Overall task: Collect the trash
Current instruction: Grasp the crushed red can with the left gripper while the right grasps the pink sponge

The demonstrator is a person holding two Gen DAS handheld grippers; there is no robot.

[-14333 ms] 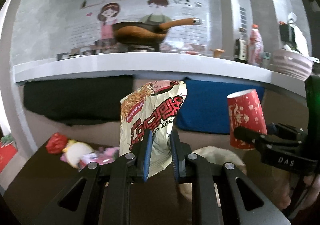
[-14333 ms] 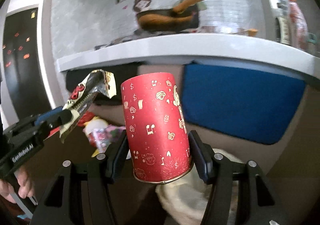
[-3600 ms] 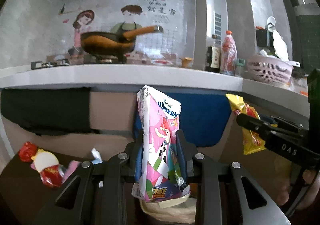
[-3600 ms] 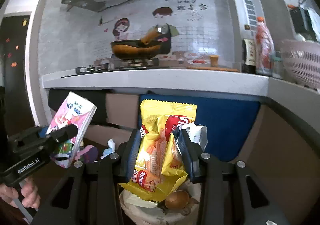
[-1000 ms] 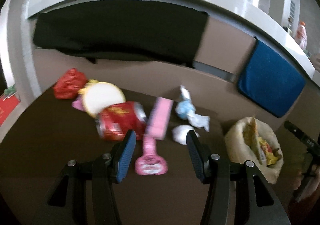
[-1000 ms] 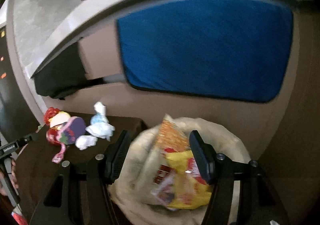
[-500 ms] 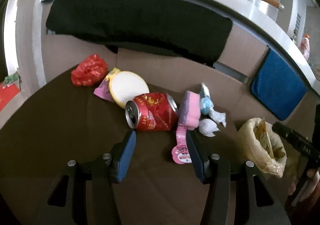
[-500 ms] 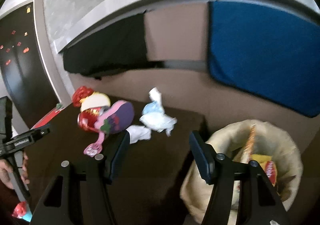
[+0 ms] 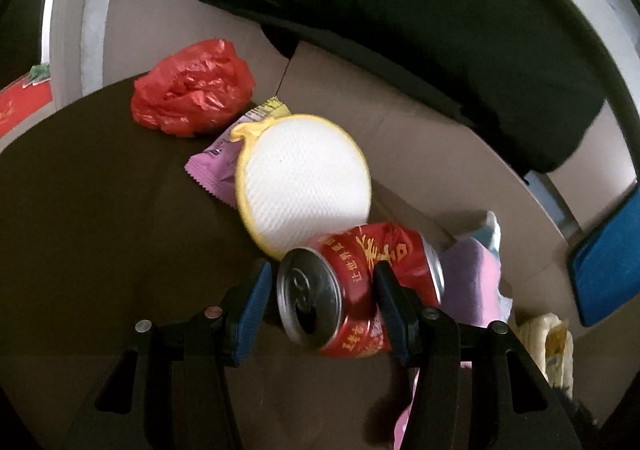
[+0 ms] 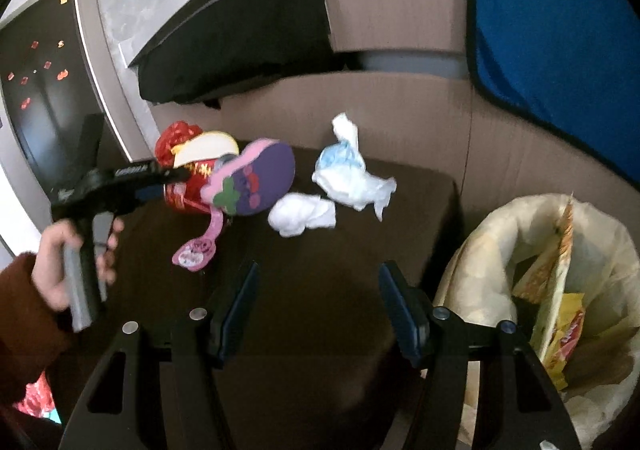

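A dented red drink can (image 9: pixel 360 282) lies on its side on the dark table (image 9: pixel 100 230), its top facing the camera. My left gripper (image 9: pixel 322 270) is open, one finger on each side of the can, with a gap showing at the left pad. From the right wrist view, the left gripper (image 10: pixel 176 174) reaches the can (image 10: pixel 192 186) from the left. My right gripper (image 10: pixel 319 268) is open and holds nothing, low over the table in front of two crumpled white tissues (image 10: pixel 300 216) (image 10: pixel 352 178). At the right stands the trash bag (image 10: pixel 500 246) with wrappers inside.
Behind the can lie a white round pad with a yellow rim (image 9: pixel 304 182), a purple wrapper (image 9: pixel 216 166) and a red plastic bag (image 9: pixel 192 90). A pink and purple slipper-shaped item (image 10: pixel 256 182) rests against the can. A hand (image 10: pixel 52 266) grips the left tool. Cardboard walls the table's far side.
My left gripper has dropped and closed in on the can, which now sits between its fingers. The right gripper has swung left from above the trash bag and now faces the tissues.
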